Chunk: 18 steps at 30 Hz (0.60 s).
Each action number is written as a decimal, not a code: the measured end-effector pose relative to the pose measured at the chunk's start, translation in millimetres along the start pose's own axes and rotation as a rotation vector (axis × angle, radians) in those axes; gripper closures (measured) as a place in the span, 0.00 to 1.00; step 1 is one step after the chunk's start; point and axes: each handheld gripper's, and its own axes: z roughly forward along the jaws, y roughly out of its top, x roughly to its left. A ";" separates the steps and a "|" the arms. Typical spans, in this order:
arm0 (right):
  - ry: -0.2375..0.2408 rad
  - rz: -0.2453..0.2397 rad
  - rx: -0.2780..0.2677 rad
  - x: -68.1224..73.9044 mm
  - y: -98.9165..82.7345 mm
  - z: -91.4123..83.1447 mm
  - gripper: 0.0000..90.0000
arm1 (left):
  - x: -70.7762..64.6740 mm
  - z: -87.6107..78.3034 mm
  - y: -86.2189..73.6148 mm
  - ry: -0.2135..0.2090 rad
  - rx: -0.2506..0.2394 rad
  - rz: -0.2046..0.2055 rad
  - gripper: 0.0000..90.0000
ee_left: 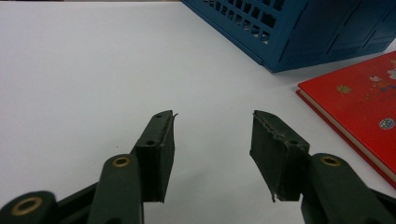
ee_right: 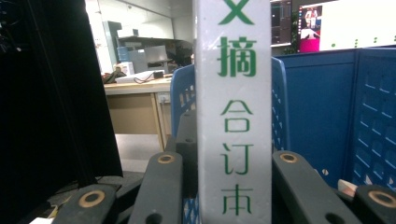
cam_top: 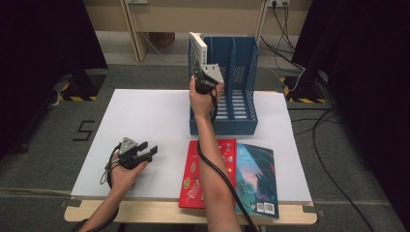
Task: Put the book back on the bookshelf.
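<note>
White tabletop [cam_top: 145, 116]; white book [ee_right: 233, 116] upright between right claw [ee_right: 229, 163] pads.

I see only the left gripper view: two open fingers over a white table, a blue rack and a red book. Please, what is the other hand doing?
Observer: In the high view the right gripper holds a white book upright at the left end of the blue file rack.
Operator: Is the book really gripped?
Observer: Yes. In the right gripper view its spine, with green characters, sits between the two fingers, which press on both sides.
Operator: Are there more books than the red one?
Observer: Yes. A teal book lies flat, right beside the red book, at the table's near edge.
</note>
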 end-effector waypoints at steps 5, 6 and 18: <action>-0.003 -0.011 0.008 -0.9 -3.8 0.5 0.82 | 0.1 -0.2 0.4 -0.002 0.002 0.002 0.55; -0.002 -0.007 0.012 -0.6 -4.1 0.8 0.82 | 0.1 -0.4 0.4 -0.002 0.002 0.003 0.55; -0.012 -0.001 0.066 -4.3 -15.7 5.8 0.82 | -0.1 0.3 -0.2 0.000 -0.001 0.001 0.55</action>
